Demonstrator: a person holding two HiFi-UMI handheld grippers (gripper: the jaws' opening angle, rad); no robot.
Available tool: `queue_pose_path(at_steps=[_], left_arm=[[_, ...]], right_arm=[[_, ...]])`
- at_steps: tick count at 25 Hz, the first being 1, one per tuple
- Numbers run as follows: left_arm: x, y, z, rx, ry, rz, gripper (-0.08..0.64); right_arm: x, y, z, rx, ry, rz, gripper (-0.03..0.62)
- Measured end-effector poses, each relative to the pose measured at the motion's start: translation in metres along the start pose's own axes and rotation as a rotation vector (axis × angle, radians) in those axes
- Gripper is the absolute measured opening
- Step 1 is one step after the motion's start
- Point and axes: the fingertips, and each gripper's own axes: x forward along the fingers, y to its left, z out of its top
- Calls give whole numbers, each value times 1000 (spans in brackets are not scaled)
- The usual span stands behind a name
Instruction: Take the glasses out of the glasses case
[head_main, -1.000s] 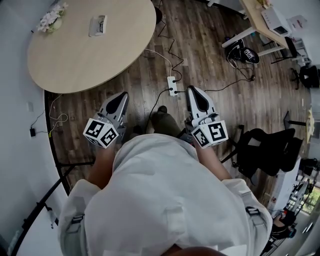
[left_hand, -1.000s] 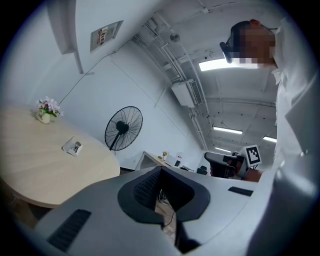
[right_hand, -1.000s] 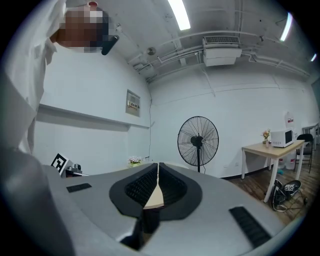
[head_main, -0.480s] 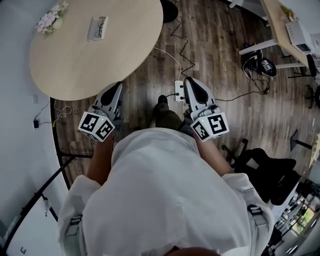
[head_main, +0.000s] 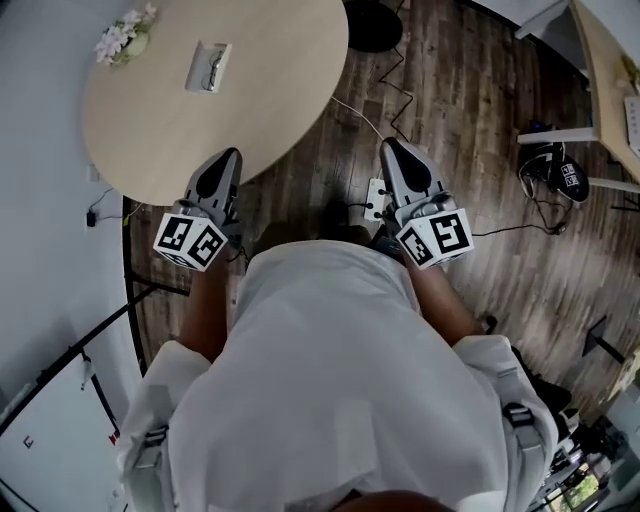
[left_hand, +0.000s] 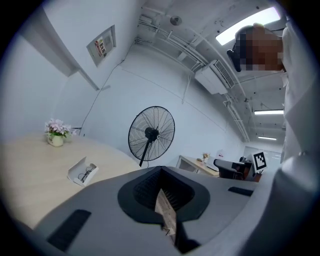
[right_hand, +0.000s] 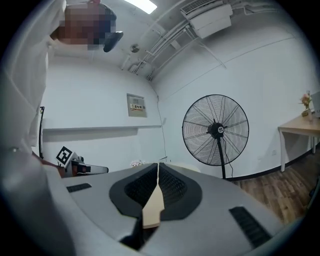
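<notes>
An open white glasses case lies on the round pale wooden table, with dark-framed glasses inside it. The left gripper view shows the same case at the left, lid tipped up, well ahead of the jaws. My left gripper is shut and empty, its tip at the table's near edge. My right gripper is also shut and empty, held over the wooden floor to the right of the table. In their own views, the left gripper and right gripper each show their jaws pressed together.
A small pot of flowers stands at the table's far left. A power strip and cables lie on the floor by my feet. A standing fan is beyond the table, a desk at the right.
The person has stepped toward the table, which now lies closer. The left gripper's tip has reached the table's edge. Both grippers stayed shut.
</notes>
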Motion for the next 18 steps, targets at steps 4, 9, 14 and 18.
queue_pose_path(at_steps=[4, 9, 14, 18], left_arm=[[16, 12, 0, -6, 20, 75, 8], [32, 39, -8, 12, 77, 146, 8], [60, 77, -7, 23, 115, 201, 8], [82, 118, -4, -10, 127, 251, 8]], right_arm=[[26, -18, -5, 19, 18, 51, 26], [60, -29, -13, 18, 36, 105, 26], [98, -48, -12, -10, 54, 122, 26], [135, -61, -13, -24, 97, 144, 26]])
